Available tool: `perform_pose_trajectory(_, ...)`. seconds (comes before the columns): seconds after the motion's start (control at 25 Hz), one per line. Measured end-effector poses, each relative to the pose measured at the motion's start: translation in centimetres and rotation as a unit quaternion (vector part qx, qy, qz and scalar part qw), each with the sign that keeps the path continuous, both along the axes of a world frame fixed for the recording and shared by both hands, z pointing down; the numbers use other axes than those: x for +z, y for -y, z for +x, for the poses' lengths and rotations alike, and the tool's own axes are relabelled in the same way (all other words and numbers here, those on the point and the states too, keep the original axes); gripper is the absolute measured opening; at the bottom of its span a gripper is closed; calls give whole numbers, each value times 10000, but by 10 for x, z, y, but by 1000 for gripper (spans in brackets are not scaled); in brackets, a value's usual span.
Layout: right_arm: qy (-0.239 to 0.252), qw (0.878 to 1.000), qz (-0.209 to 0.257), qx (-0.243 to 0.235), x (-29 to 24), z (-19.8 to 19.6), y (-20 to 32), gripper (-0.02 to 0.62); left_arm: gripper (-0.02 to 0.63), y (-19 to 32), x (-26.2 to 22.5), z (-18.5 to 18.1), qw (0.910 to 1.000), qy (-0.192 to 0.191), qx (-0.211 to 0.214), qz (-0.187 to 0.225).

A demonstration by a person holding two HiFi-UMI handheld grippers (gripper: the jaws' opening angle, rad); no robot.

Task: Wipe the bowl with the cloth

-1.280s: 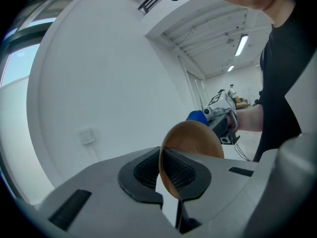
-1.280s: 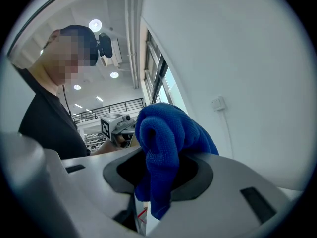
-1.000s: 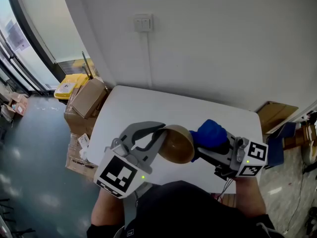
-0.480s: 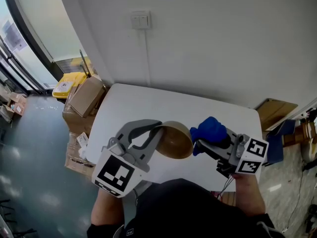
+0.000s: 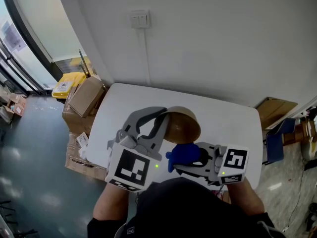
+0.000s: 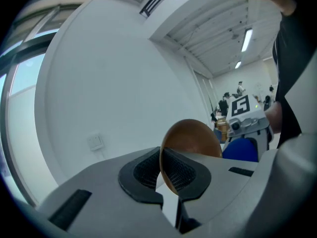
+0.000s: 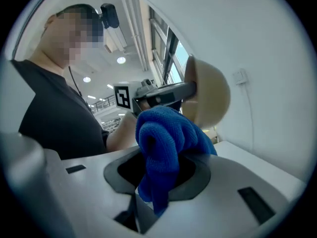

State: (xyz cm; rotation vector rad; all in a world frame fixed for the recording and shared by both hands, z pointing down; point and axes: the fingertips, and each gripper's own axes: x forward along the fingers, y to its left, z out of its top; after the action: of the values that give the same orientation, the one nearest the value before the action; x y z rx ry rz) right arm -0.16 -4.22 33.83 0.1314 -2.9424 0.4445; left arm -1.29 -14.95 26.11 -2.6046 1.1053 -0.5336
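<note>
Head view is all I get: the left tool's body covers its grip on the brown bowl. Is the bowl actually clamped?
Observer: Yes. The left gripper view shows the left tool shut on the round brown bowl, its rim pinched from both faces.
Operator: And the cloth?
Observer: The right gripper view shows the right tool shut on the bunched blue knitted cloth, a tail hanging below the jaws.
</note>
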Motion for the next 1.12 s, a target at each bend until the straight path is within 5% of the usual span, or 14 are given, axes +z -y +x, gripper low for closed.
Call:
perform_pose_trajectory(0.24, 1237, 9789, -1446, 748, -23, 8, 30, 106, 18, 4, 27, 9, 9985, 502, -202, 99)
perform_pose_trajectory(0.44, 1392, 9683, -1604, 1317, -27, 17, 46, 107, 20, 7, 65, 10, 9966, 648, -145, -489)
perform_pose_trajectory(0.8, -486, 9865, -545, 1463, 13, 2, 43, 164, 18, 2, 126, 13, 9807, 911, 107, -1729)
perform_pose_trajectory(1.12, -2185, 9616, 1111, 1235, 36, 8, 46, 164, 18, -3, 139, 17, 9765, 759, 217, -2003)
